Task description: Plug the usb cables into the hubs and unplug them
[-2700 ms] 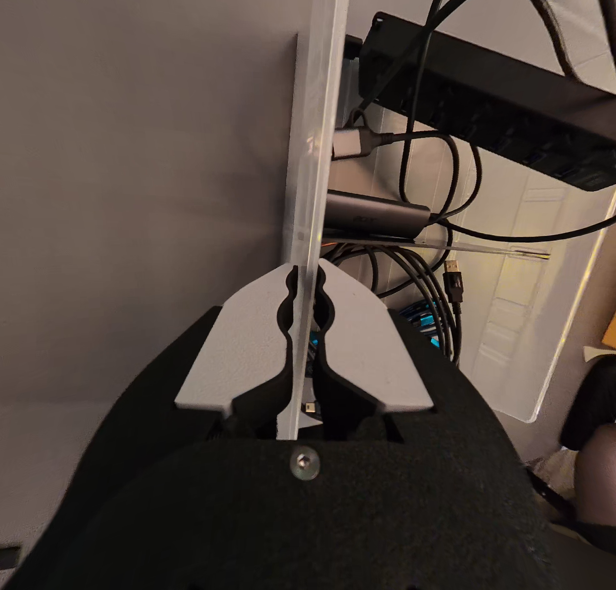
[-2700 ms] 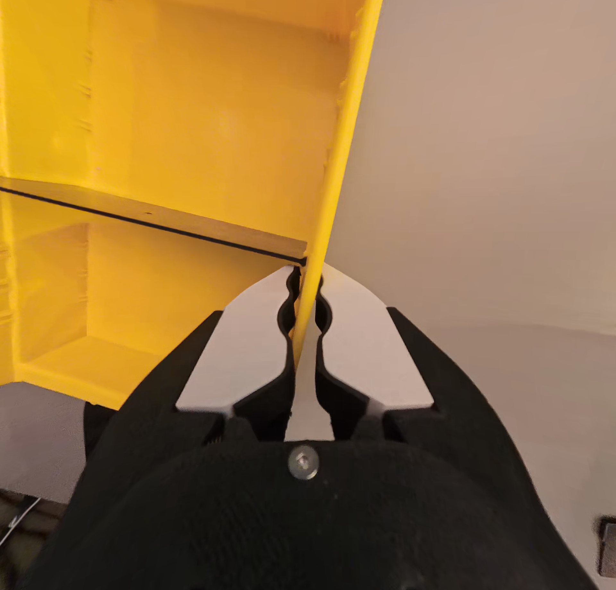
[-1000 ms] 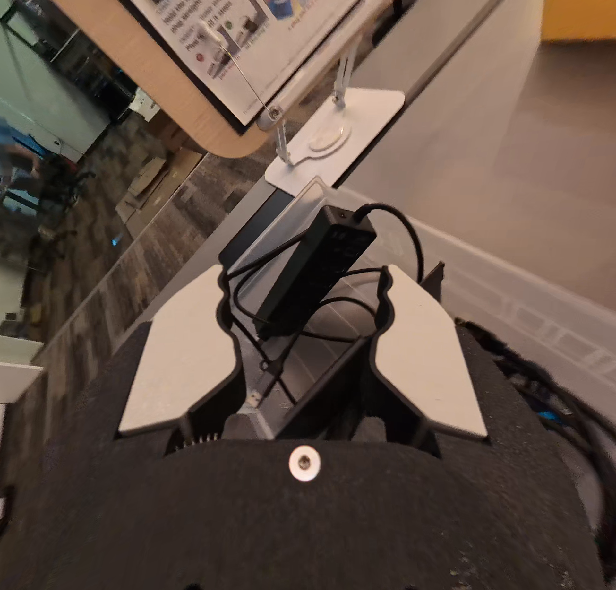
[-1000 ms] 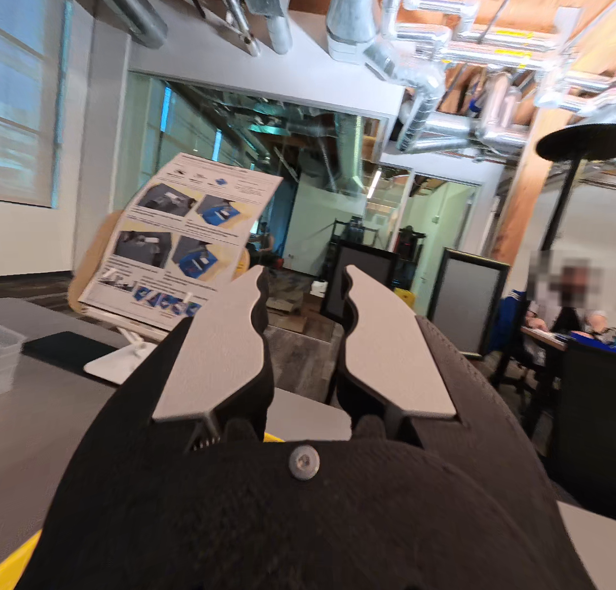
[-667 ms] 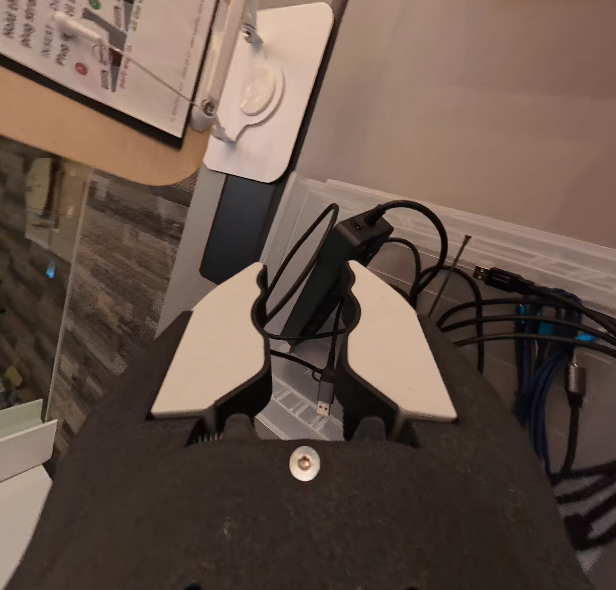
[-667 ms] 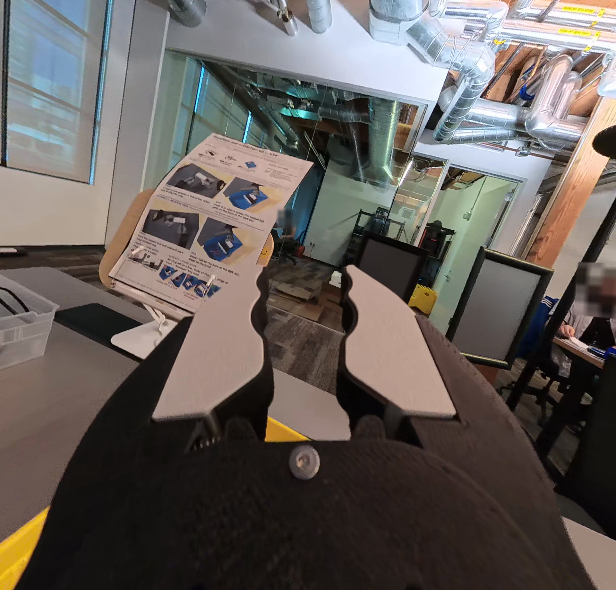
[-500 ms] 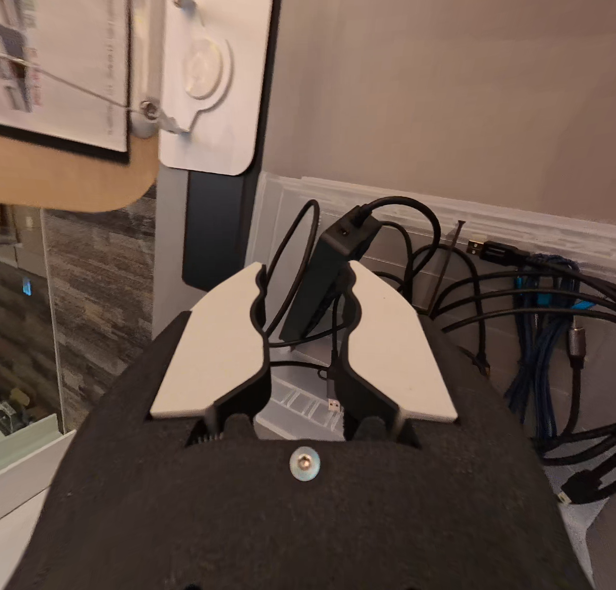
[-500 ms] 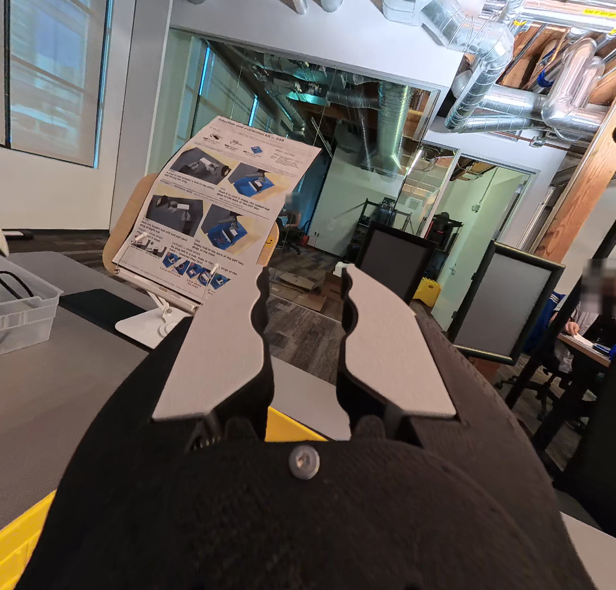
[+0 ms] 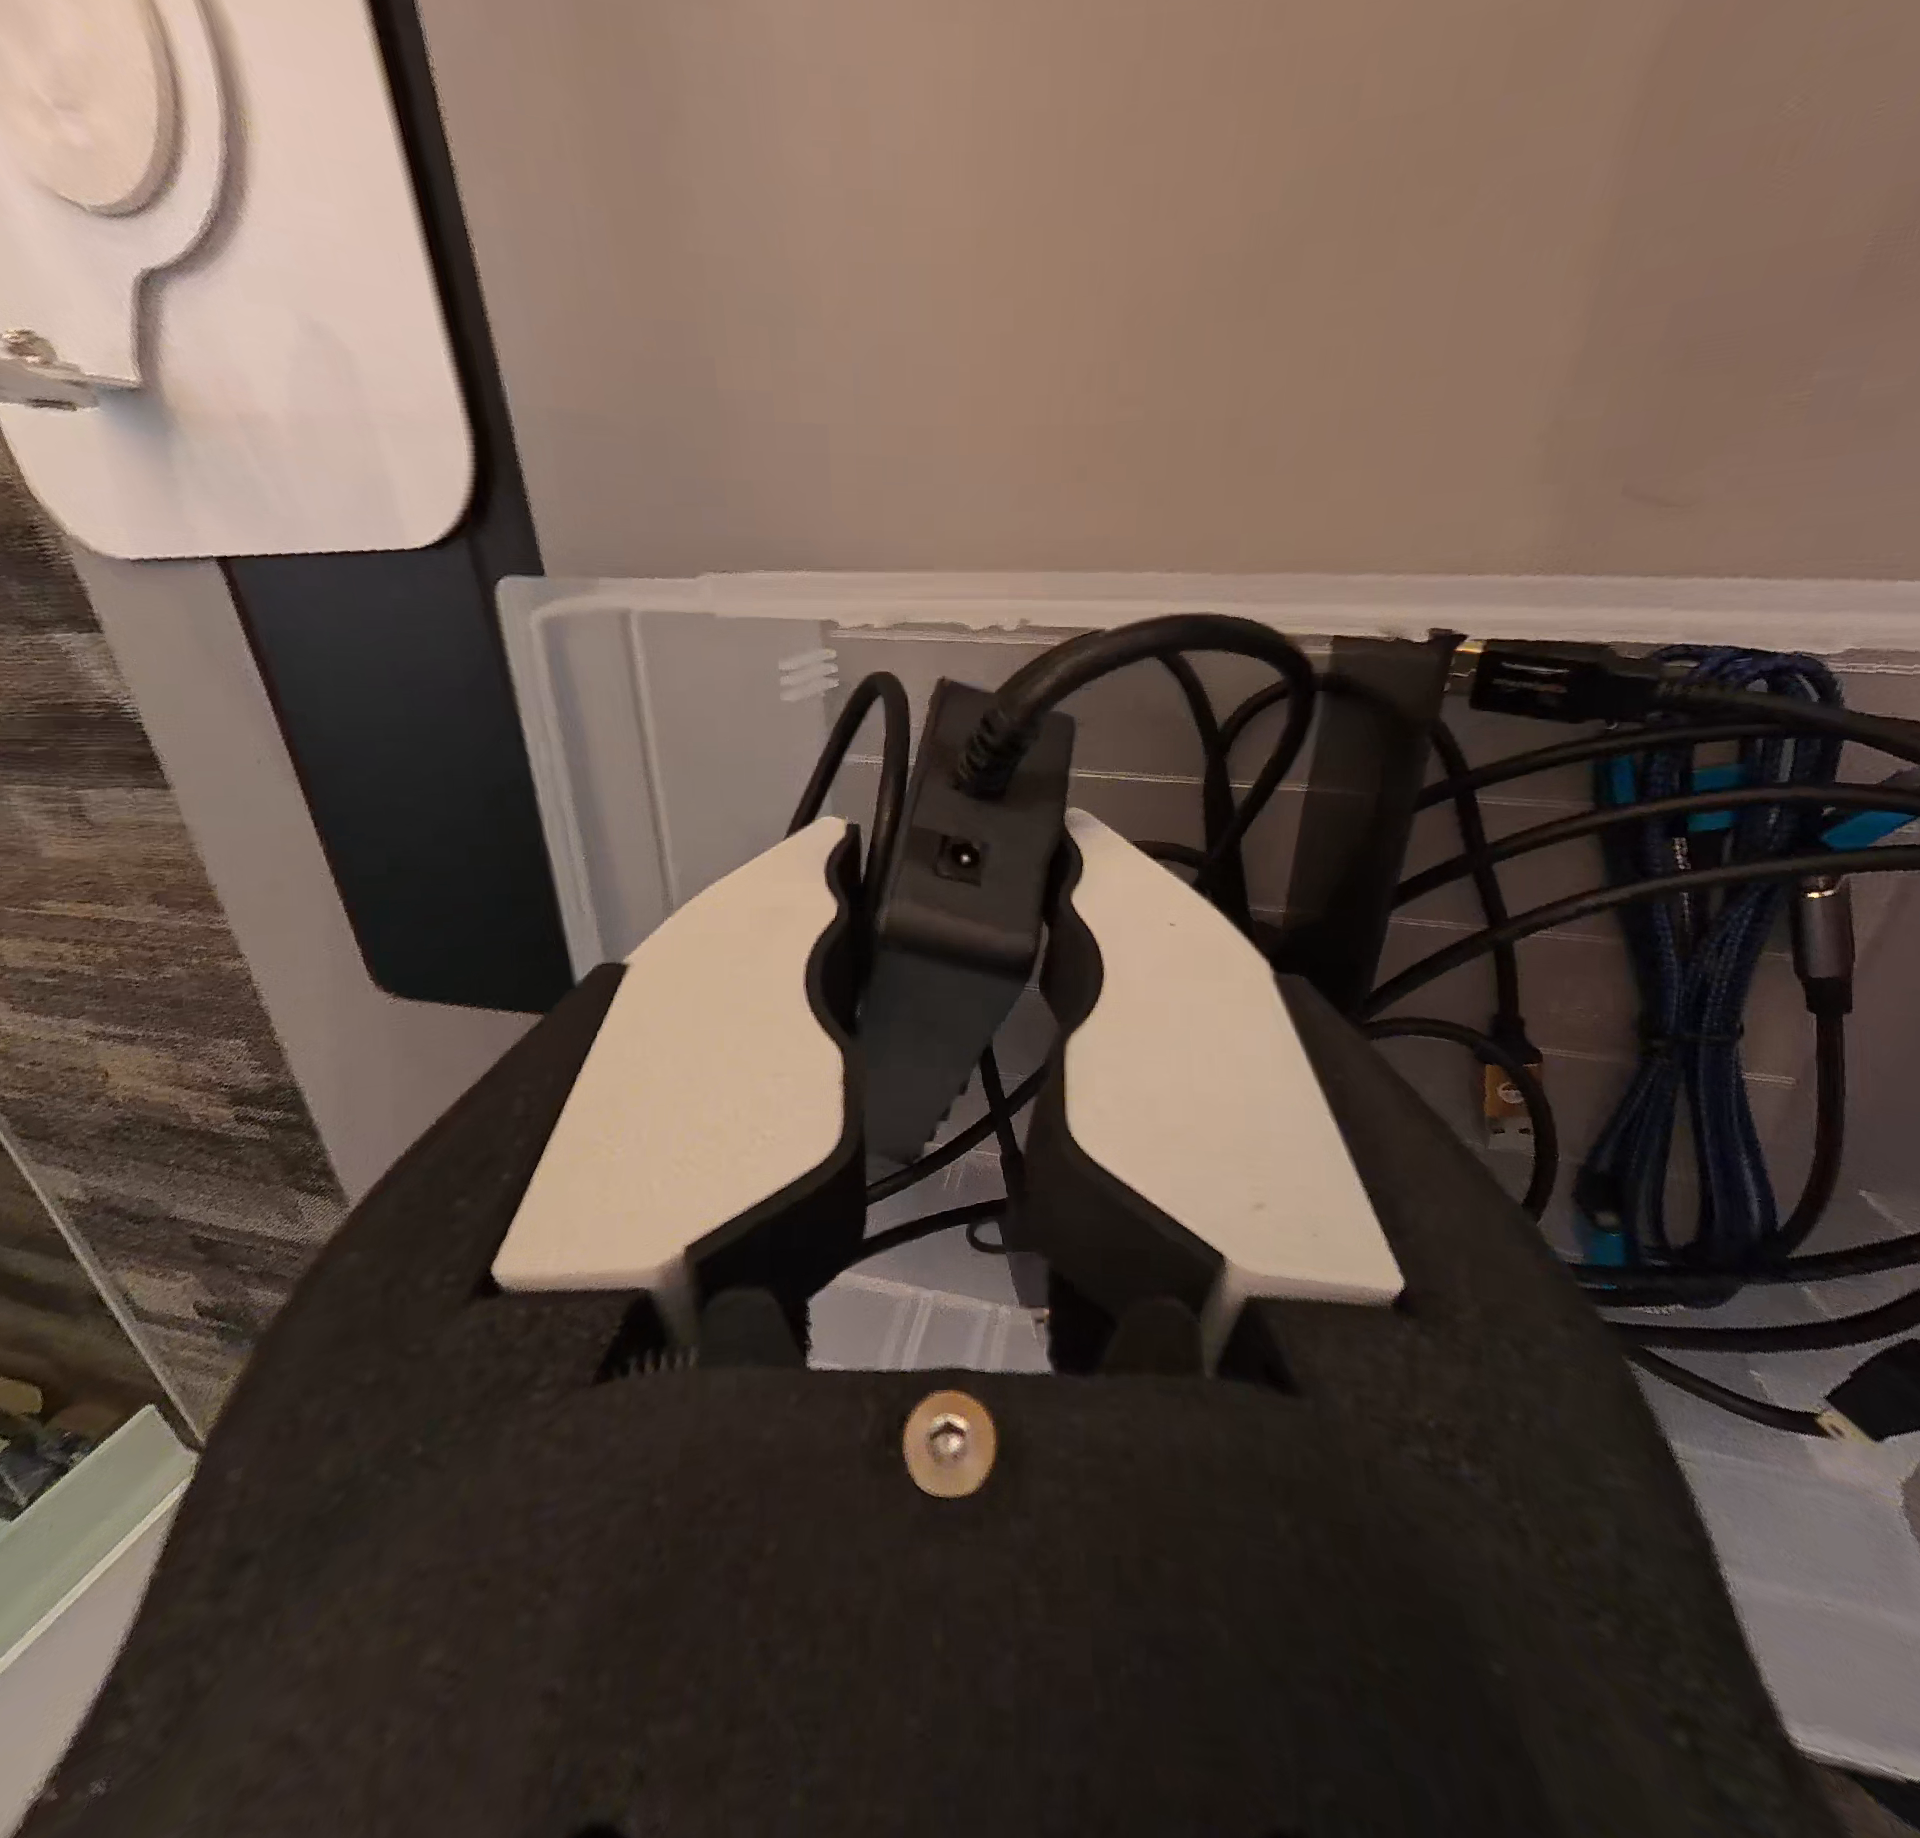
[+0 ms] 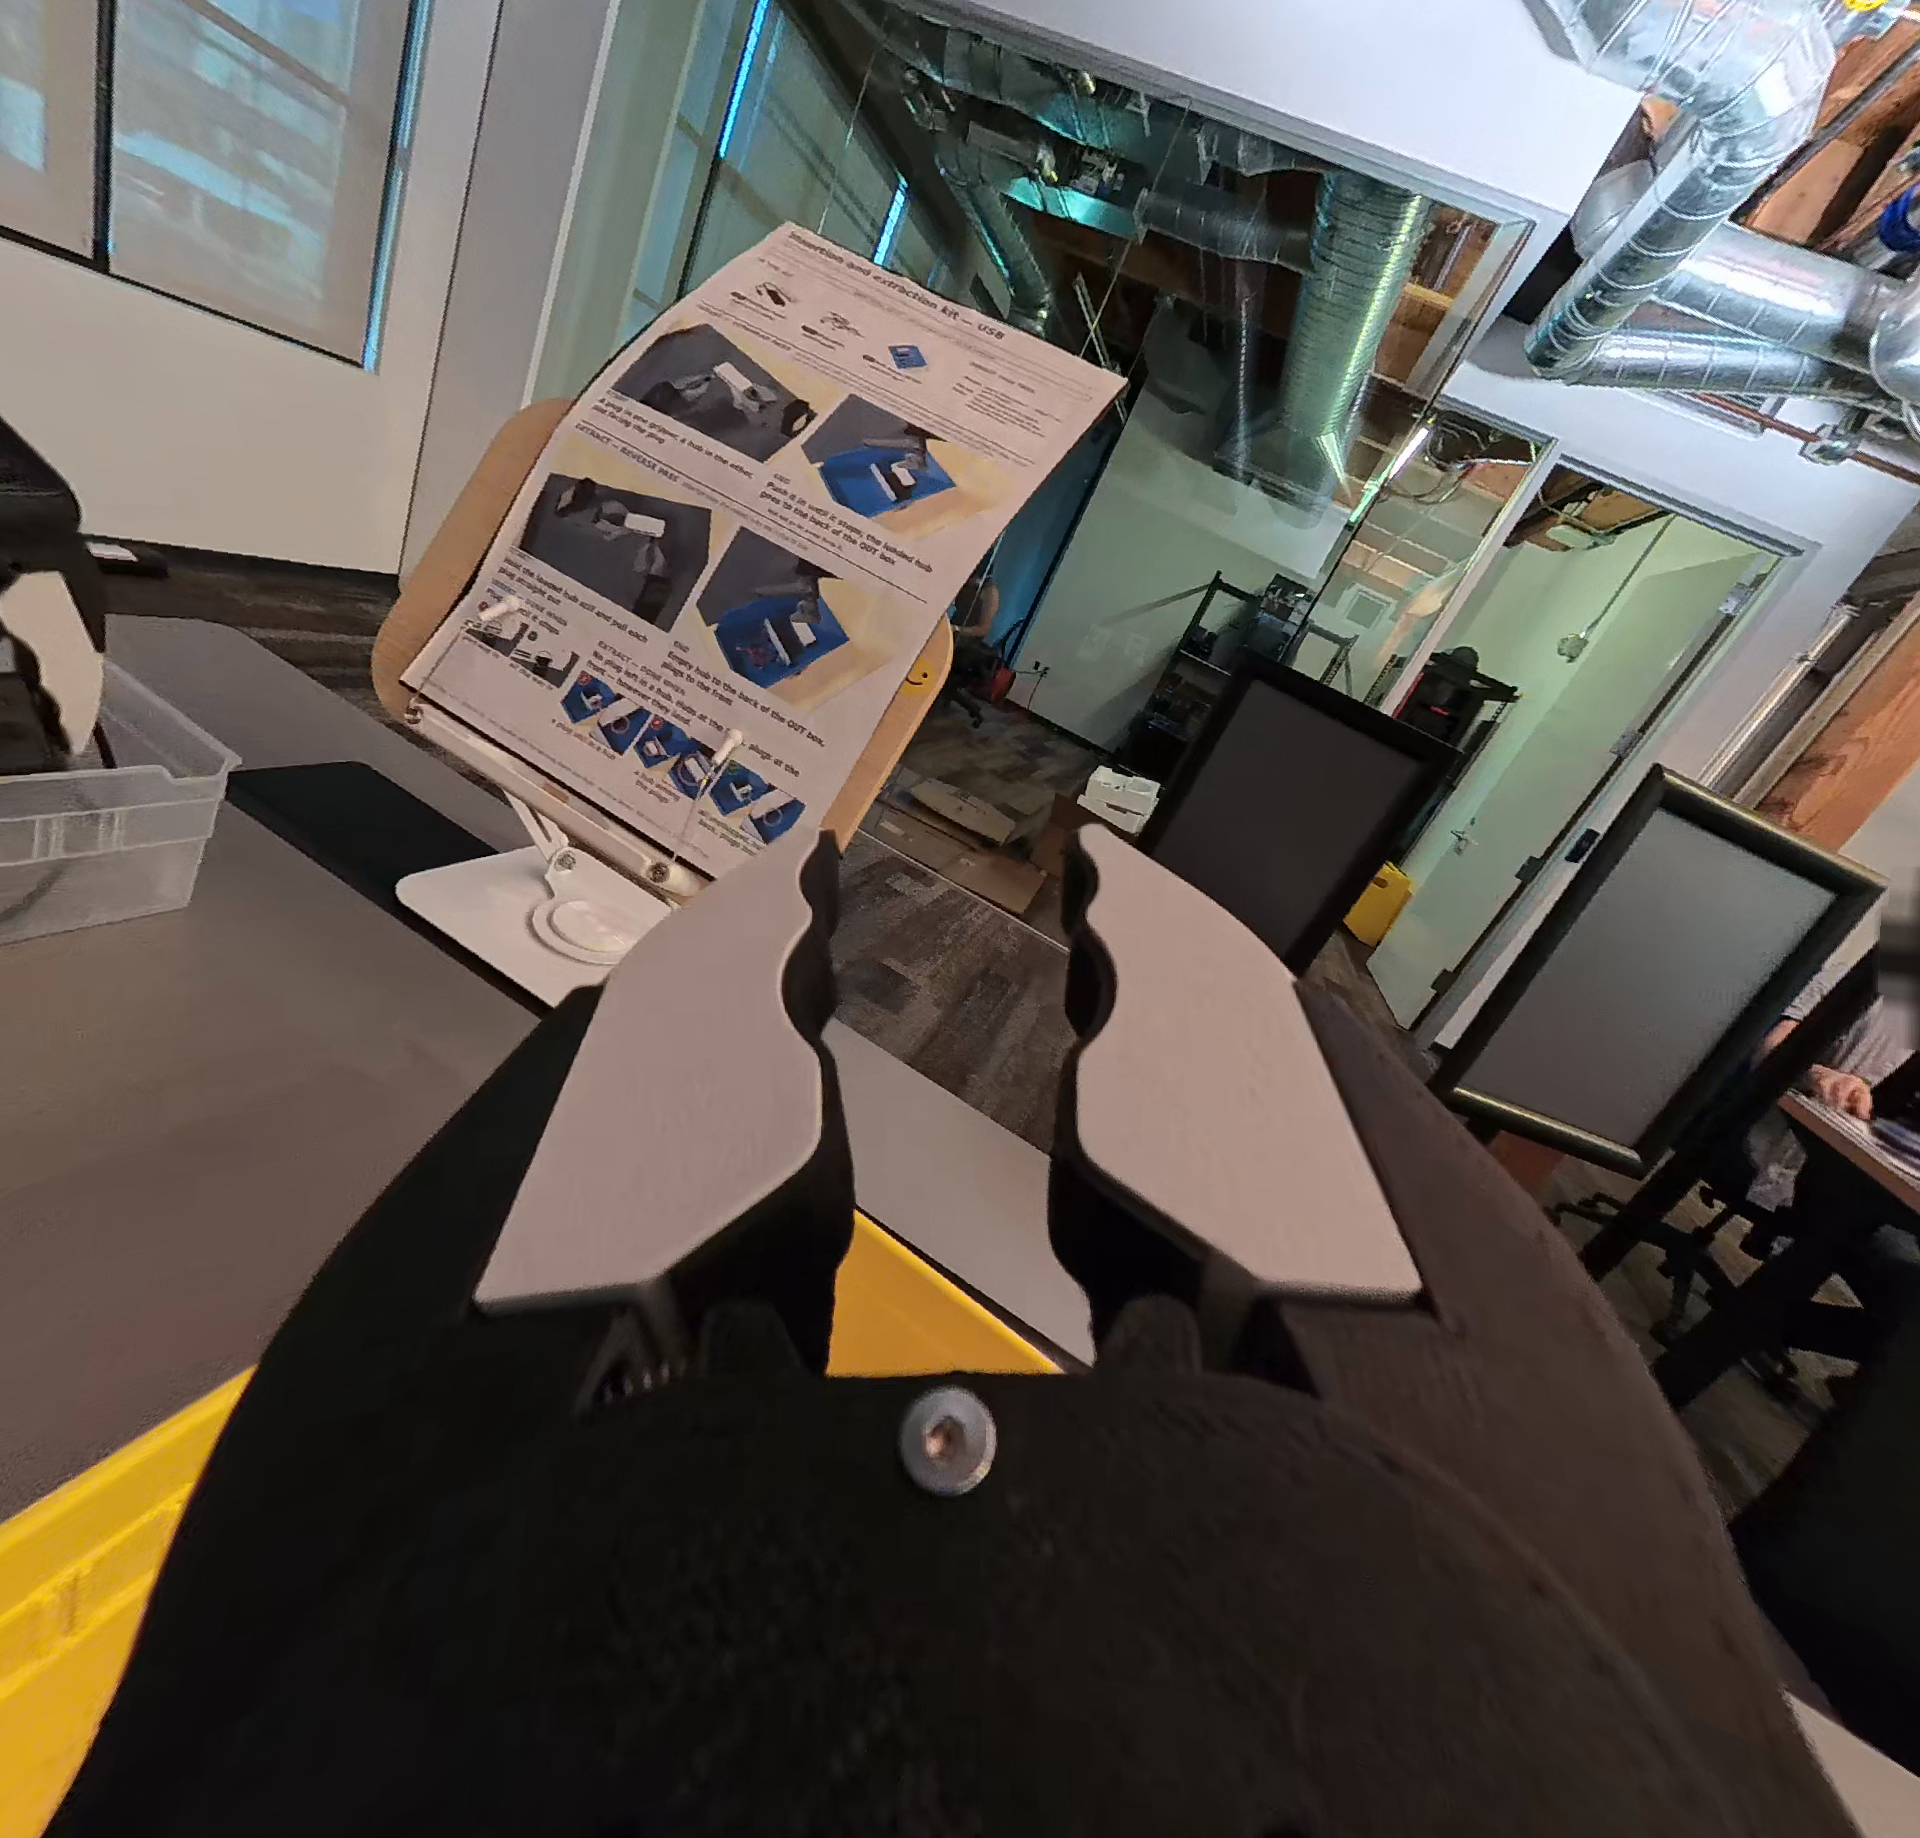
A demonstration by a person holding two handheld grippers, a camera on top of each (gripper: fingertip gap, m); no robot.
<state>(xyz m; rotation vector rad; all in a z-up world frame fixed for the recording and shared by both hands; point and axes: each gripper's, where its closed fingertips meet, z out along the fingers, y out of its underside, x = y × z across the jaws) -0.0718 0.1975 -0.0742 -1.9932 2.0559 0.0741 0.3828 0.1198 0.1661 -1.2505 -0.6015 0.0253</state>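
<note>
Left gripper (image 9: 956,858): jaws clamped on upright black rectangular USB hub (image 9: 961,879) inside near clear plastic bin (image 9: 665,708), probably to lift it out. Right gripper (image 10: 945,941): jaws parted, empty, idle above yellow tray (image 10: 914,1310).

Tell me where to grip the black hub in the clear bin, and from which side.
Grip the black hub across its two broad flat faces, just below the upper end. It stands on end, cable and round socket at that end, so come down from above along its length, as the left claw already does, straddling it. Keep clear of the cable boot. The thin black cable beside it may get pinched.
</note>
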